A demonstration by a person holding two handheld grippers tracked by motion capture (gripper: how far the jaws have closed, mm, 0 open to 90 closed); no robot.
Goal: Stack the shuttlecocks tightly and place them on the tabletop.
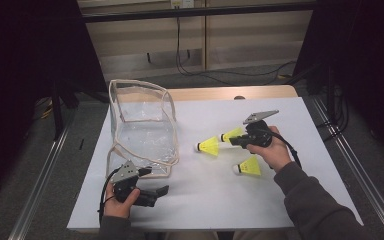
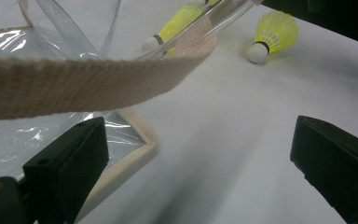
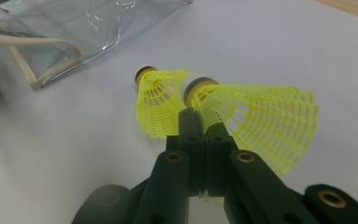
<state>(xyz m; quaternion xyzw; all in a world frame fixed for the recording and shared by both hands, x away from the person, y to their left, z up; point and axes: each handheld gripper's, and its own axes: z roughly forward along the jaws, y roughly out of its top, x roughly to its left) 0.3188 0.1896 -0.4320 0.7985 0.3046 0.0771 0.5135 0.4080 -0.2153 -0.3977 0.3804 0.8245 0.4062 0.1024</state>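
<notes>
**Right gripper pinching a shuttlecock skirt on the white table**

On the white table (image 1: 205, 195), at about 3 o'clock from the clear bag (image 1: 142, 127), the right gripper (image 3: 204, 122) has its jaws clenched on the skirt edge of a yellow shuttlecock (image 3: 256, 116). A second shuttlecock (image 1: 209, 146) lies just beside it toward 9 o'clock; a third (image 1: 247, 166) lies near the right hand toward 6 o'clock. The left gripper (image 2: 200, 154), at the bag's 6 o'clock corner, stands released, jaws wide apart beneath the bag's webbing strap (image 2: 88, 84).
</notes>
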